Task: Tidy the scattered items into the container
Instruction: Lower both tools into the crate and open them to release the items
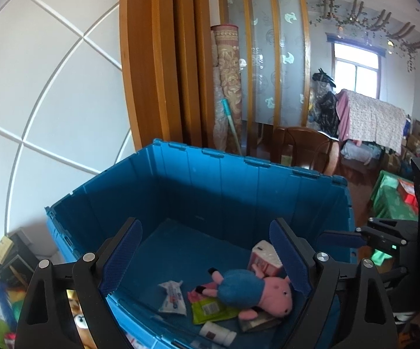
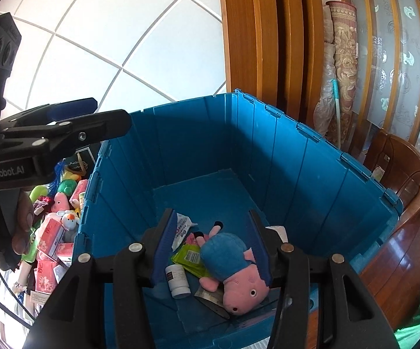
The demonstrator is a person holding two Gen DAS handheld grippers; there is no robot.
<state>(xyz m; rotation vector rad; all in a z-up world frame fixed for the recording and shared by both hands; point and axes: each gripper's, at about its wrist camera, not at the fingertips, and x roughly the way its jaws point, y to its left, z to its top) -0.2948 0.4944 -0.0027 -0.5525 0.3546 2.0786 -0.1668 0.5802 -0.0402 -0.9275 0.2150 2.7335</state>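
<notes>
A blue plastic crate (image 1: 239,186) (image 2: 311,174) holds a pink pig plush in a blue shirt (image 1: 247,289) (image 2: 233,264), a white pill bottle (image 1: 217,333) (image 2: 178,280), a green packet (image 1: 210,308) (image 2: 191,258), a white tube (image 1: 172,298) and a pink-white box (image 1: 265,257). My left gripper (image 1: 207,258) is open and empty above the crate's near edge. My right gripper (image 2: 213,244) is open and empty above the plush. The right gripper also shows in the left wrist view (image 1: 341,238), and the left gripper in the right wrist view (image 2: 93,116).
Scattered toys and pink boxes (image 2: 55,226) lie left of the crate, also low in the left wrist view (image 1: 6,305). A wooden chair (image 2: 405,174) and a wooden partition (image 1: 163,58) stand behind. A green cloth (image 1: 390,197) lies to the right.
</notes>
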